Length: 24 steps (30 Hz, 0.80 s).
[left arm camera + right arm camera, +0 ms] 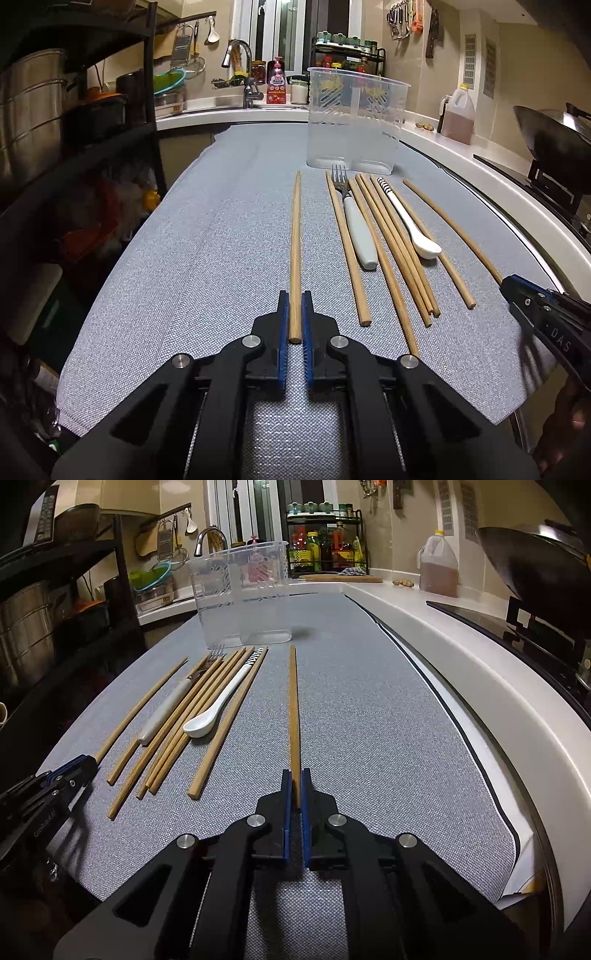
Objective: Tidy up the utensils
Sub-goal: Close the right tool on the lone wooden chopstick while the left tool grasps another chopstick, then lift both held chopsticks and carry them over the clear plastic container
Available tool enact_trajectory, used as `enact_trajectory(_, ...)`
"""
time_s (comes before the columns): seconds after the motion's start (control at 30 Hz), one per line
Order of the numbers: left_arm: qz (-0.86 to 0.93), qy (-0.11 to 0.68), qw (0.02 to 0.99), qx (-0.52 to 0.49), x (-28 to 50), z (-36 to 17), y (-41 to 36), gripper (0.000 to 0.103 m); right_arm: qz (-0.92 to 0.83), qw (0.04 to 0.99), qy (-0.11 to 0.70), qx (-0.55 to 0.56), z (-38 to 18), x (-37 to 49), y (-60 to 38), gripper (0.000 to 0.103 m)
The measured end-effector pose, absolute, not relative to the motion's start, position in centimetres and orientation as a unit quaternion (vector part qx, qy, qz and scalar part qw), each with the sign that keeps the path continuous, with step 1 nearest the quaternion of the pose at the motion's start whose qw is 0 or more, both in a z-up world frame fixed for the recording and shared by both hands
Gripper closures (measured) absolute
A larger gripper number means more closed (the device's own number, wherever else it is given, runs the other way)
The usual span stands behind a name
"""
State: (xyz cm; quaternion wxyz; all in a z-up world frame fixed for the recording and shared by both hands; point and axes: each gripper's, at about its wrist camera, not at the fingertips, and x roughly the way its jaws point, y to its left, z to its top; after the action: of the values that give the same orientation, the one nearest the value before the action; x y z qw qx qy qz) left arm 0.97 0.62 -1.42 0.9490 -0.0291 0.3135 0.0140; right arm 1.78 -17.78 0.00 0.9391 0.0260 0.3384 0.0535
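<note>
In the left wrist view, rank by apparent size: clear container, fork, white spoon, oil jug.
1. clear container, the largest
2. fork
3. white spoon, close to the fork, only slightly shorter
4. oil jug, unsure: it stands farther back, so it may only look small

Cramped little kitchen, beige tiled walls (417,70), white bench (424,627) under a grey cloth (221,240), dark shelving rack (147,74), sink tap (240,55), window (280,22) behind, warm dim light

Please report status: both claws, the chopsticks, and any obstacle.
Left claw shut on a chopstick. Right claw shut on another chopstick. Clear holder ahead, empty. Path clear.
</note>
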Motion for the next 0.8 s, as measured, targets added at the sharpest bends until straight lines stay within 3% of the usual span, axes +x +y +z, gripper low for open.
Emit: enact_trajectory(0.8, -0.006, 0.289, 0.957, -0.007, 0.6, 0.0, -0.3, 0.097, 0.063, 0.950, 0.306, -0.008, 1.9, 0.5, -16.7, 0.098)
